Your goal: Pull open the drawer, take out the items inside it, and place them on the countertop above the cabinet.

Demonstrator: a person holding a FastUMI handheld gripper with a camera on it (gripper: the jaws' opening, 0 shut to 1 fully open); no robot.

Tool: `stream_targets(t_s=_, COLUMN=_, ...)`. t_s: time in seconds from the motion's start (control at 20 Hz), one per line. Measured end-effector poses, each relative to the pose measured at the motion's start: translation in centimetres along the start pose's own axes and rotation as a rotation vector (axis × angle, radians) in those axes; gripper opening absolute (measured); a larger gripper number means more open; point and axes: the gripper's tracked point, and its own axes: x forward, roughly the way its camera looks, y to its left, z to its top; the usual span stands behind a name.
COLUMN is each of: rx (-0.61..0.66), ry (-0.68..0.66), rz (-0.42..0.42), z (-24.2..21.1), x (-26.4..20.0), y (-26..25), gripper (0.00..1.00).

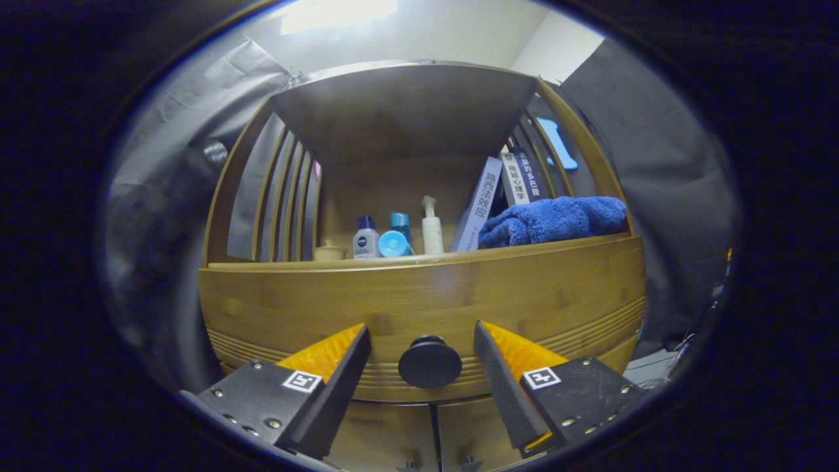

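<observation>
Tongs (423,337) spread, flanking round knob (429,361), wooden drawer (419,295)

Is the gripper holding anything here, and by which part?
Nothing is held. The gripper is open, its fingers either side of the round black drawer knob, not touching it.

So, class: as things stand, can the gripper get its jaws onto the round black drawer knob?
Probably yes. The gripper is open, its jaws set either side of the knob with a gap on both sides, and nothing lies between. The knob stands proud of the wooden drawer front, so closing should catch it.
</observation>
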Motion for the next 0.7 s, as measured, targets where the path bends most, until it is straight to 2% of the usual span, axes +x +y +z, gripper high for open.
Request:
stream_targets(t_s=0.2, rx=-0.049, ry=0.073, rz=0.016, z=-0.6, x=-0.1, y=0.1, gripper=0.96)
stream_targets(t_s=0.3, rx=-0.038, ry=0.212, rz=0.047, z=-2.8, x=-0.8, y=0.3, gripper=0.96)
stream_targets(t_s=0.45, rx=-0.006, ry=0.366, rz=-0.025, z=-4.6, x=-2.8, y=-1.8, gripper=0.97)
stream_targets(t_s=0.6, rx=-0.013, ry=0.357, rz=-0.084, z=-1.5, x=-5.0, y=-3.8, gripper=0.97)
stream_targets(t_s=0.7, rx=-0.021, ry=0.341, rz=-0.086, z=1.3, x=-6.1, y=-3.7, gripper=0.97)
